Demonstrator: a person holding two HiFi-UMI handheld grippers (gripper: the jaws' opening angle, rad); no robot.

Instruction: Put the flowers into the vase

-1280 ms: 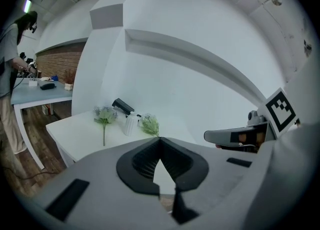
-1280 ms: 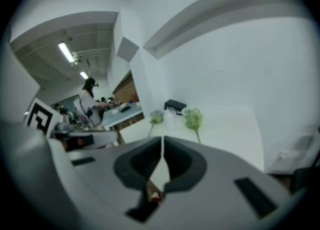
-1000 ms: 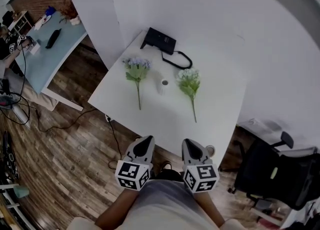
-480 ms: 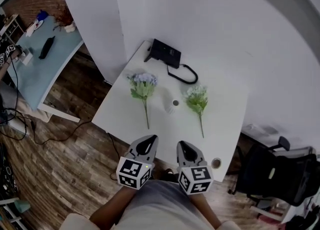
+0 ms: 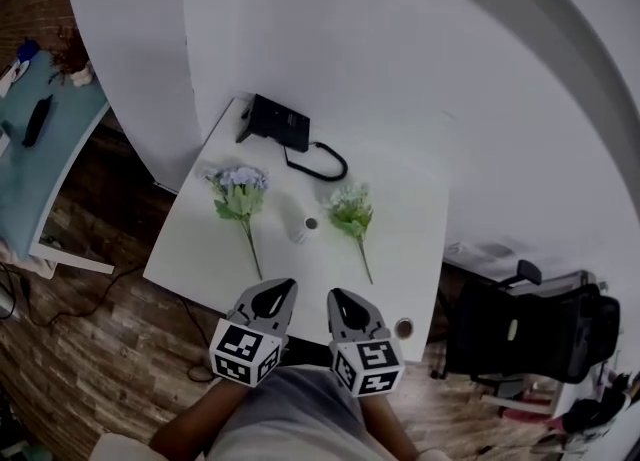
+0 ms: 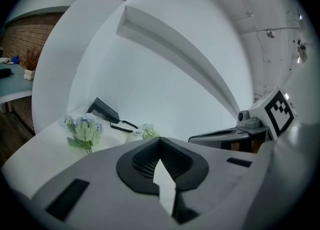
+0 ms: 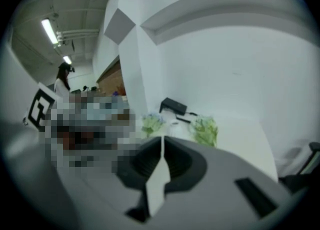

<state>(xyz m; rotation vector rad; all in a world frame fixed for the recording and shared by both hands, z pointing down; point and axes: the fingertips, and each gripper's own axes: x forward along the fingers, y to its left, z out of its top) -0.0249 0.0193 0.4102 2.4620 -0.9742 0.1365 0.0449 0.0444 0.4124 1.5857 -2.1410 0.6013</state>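
Observation:
On the white table (image 5: 400,239) lie two flowers. The blue-headed flower (image 5: 240,204) is at the left, the white-headed flower (image 5: 350,214) at the right. A small white vase (image 5: 302,228) stands upright between them. My left gripper (image 5: 283,287) and right gripper (image 5: 335,296) hover side by side over the table's near edge, both shut and empty, short of the stems. In the left gripper view the blue flower (image 6: 84,130), the vase (image 6: 134,135) and the white flower (image 6: 149,131) lie ahead. The right gripper view shows the two flowers (image 7: 153,123) (image 7: 206,129) beyond the jaws.
A black box (image 5: 278,123) with a looped cable (image 5: 318,160) sits at the table's far side by the white wall. A round cable hole (image 5: 404,328) is at the near right corner. A black office chair (image 5: 525,324) stands to the right. Another desk (image 5: 40,139) lies far left.
The head view has swung, so the table now sits further left and lower in frame. Both grippers have moved forward to the table's near edge, still shut. Flowers and vase have not moved.

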